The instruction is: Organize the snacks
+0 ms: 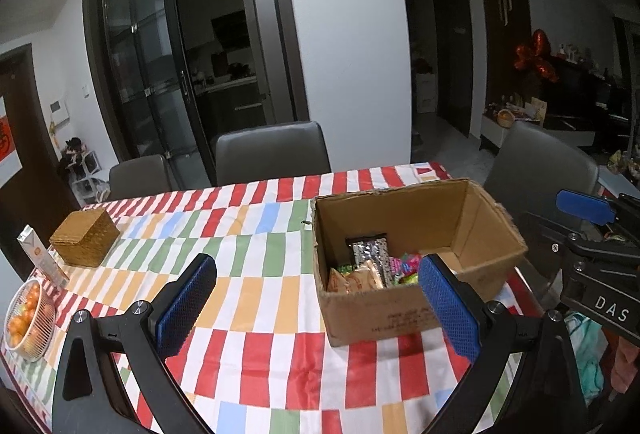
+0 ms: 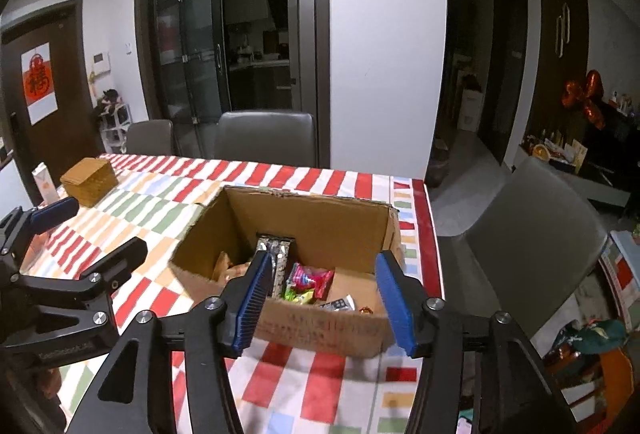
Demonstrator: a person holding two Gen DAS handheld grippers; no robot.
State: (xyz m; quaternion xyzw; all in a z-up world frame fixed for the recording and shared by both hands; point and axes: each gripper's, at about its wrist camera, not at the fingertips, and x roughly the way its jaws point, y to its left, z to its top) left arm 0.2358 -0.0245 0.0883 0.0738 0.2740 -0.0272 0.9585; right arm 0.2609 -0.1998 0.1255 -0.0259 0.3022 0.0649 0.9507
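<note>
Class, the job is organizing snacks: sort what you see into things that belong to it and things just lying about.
Belongs: cardboard box; snack packets inside; left gripper; right gripper.
Lying about: wicker box; bowl of oranges; carton.

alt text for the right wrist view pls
An open cardboard box holding snack packets sits on a striped tablecloth, framed by the open, empty right gripper. The left gripper is at left, before a wicker box.
</note>
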